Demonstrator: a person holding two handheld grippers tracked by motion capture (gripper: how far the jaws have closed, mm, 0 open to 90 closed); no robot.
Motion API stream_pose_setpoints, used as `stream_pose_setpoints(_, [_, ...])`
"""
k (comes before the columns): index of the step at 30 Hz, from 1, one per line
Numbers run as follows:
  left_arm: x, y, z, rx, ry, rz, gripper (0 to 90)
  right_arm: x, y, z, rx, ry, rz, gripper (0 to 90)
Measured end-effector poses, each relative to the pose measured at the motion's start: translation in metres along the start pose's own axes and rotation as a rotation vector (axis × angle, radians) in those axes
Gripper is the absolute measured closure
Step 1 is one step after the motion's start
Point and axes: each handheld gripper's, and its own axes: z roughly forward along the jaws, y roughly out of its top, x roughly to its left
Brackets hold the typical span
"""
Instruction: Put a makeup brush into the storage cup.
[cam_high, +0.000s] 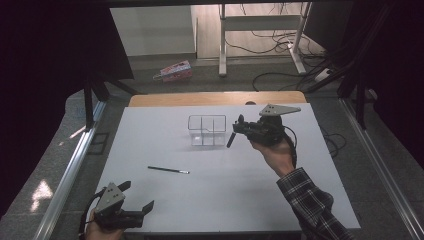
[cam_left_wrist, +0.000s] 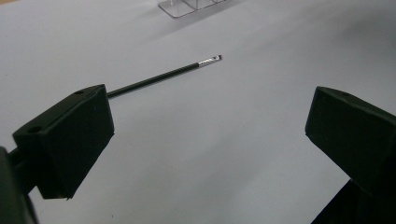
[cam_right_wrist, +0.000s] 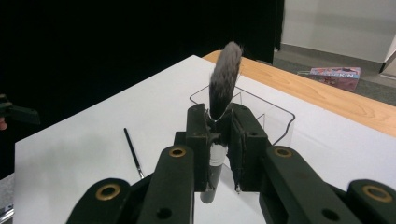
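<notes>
Clamping a fluffy makeup brush (cam_right_wrist: 224, 79) by its handle between closed jaws, the right gripper (cam_high: 239, 125) holds it just beside the clear organizer (cam_high: 207, 130), bristles pointing past the jaw tips, while the left gripper (cam_high: 137, 197) sits wide apart and empty, a thin black pencil (cam_left_wrist: 161, 77) lying ahead of it.

pink box (cam_right_wrist: 335, 74) on floor, lettering too blurred to read

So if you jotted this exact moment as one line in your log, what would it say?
right gripper: shut on makeup brush, beside clear organizer | left gripper: open, near table edge | thin brush: lying on table
</notes>
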Motion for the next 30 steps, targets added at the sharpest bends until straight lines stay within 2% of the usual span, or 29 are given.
stream_pose_setpoints(30, [-0.001, 0.000, 0.000, 0.004, 0.000, 0.011, 2.3, -0.019, 0.018, 0.021, -0.030, -0.072, -0.014, 78.8])
